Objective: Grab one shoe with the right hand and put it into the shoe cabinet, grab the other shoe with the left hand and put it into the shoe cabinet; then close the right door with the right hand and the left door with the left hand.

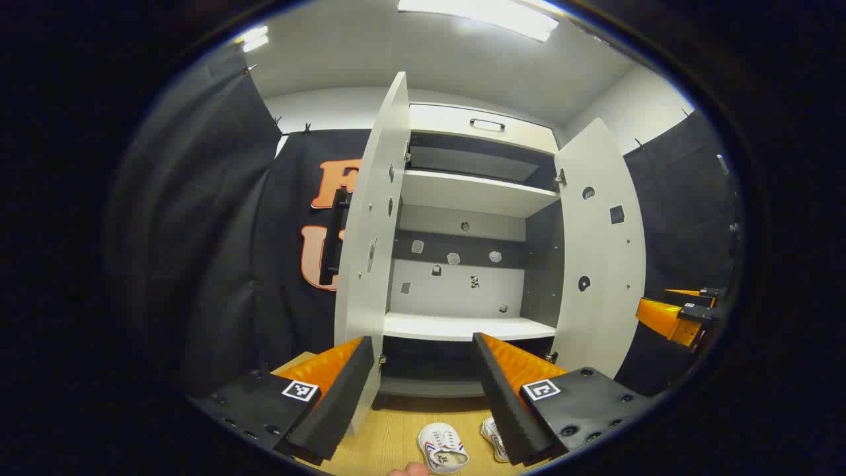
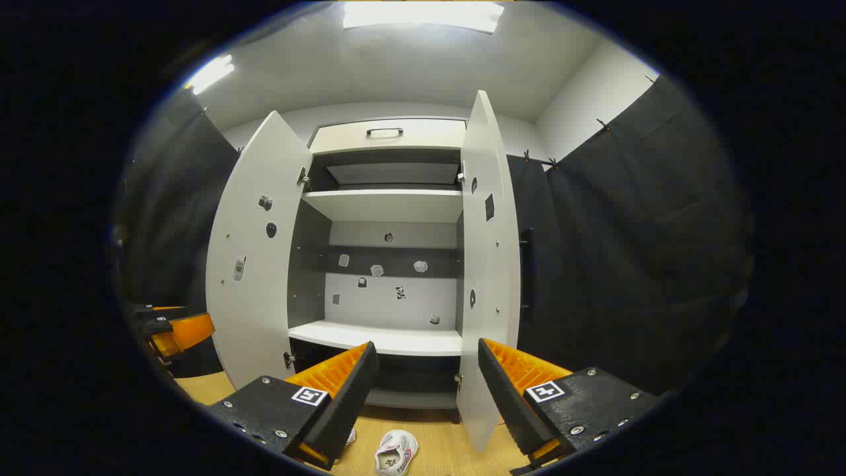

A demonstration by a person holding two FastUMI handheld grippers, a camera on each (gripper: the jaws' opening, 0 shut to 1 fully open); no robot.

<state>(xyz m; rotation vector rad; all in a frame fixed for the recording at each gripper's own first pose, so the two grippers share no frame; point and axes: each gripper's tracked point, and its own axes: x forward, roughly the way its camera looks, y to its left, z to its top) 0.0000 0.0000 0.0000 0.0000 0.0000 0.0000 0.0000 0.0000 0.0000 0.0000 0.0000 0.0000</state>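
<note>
Two white shoes lie on the wooden floor before the shoe cabinet, one shoe (image 1: 443, 448) in the middle and the other shoe (image 1: 494, 436) partly behind a finger. My left gripper (image 1: 420, 390) hangs open above them, empty. In the right gripper view one shoe (image 2: 395, 453) lies below my open, empty right gripper (image 2: 426, 396); a sliver of the second shoe (image 2: 348, 436) peeks past its left finger. Both cabinet doors stand open: left door (image 1: 370, 264) and right door (image 1: 601, 264); left door (image 2: 254, 264) and right door (image 2: 486, 264). The lower shelf (image 1: 462, 327) is bare.
The cabinet has an upper shelf (image 1: 469, 192) and a top drawer (image 1: 486, 129) with a handle. Black cloth walls close in both sides. The right gripper (image 1: 681, 314) shows at the far right of the left gripper view, the left gripper (image 2: 172, 330) at the far left of the right gripper view.
</note>
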